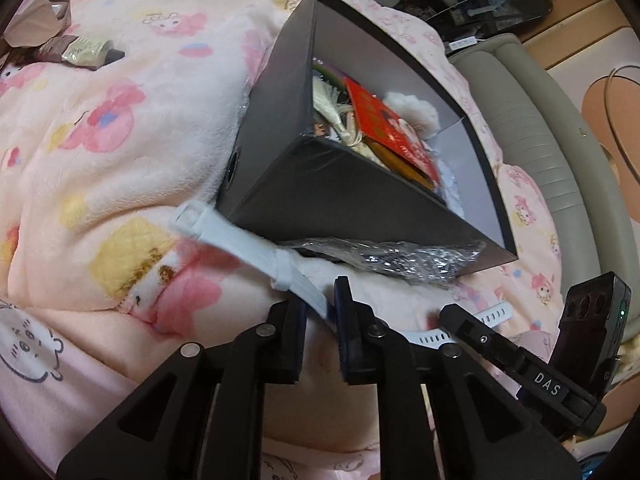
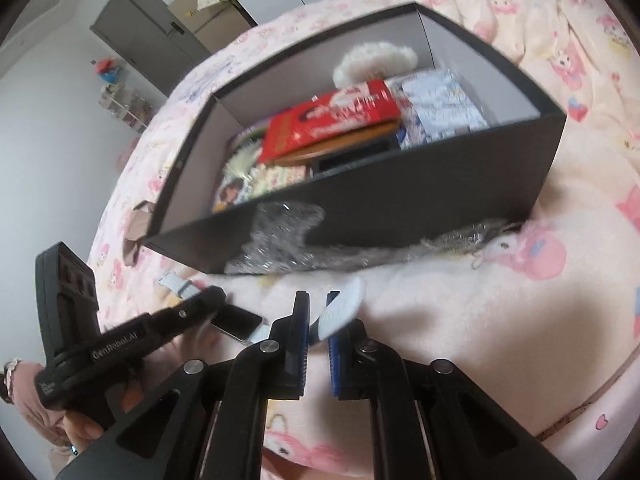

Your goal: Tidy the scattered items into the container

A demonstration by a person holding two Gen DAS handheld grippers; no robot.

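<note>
A dark grey box point(image 1: 332, 196) with white inner walls sits on the pink blanket; it also shows in the right wrist view point(image 2: 420, 196). It holds a red packet point(image 1: 384, 124), a white fluffy thing point(image 2: 376, 60) and other items. A smartwatch with a white strap point(image 1: 244, 244) is held between both grippers, just in front of the box. My left gripper point(image 1: 320, 300) is shut on one strap. My right gripper point(image 2: 318, 312) is shut on the other strap end point(image 2: 344, 308). The watch face point(image 2: 236, 322) shows beside the left gripper.
A cream tube point(image 1: 80, 52) and a beige pouch point(image 1: 36, 20) lie on the blanket at the far left. Crinkled clear plastic point(image 1: 400, 256) pokes out under the box. The bed's grey padded edge point(image 1: 532, 128) runs on the right.
</note>
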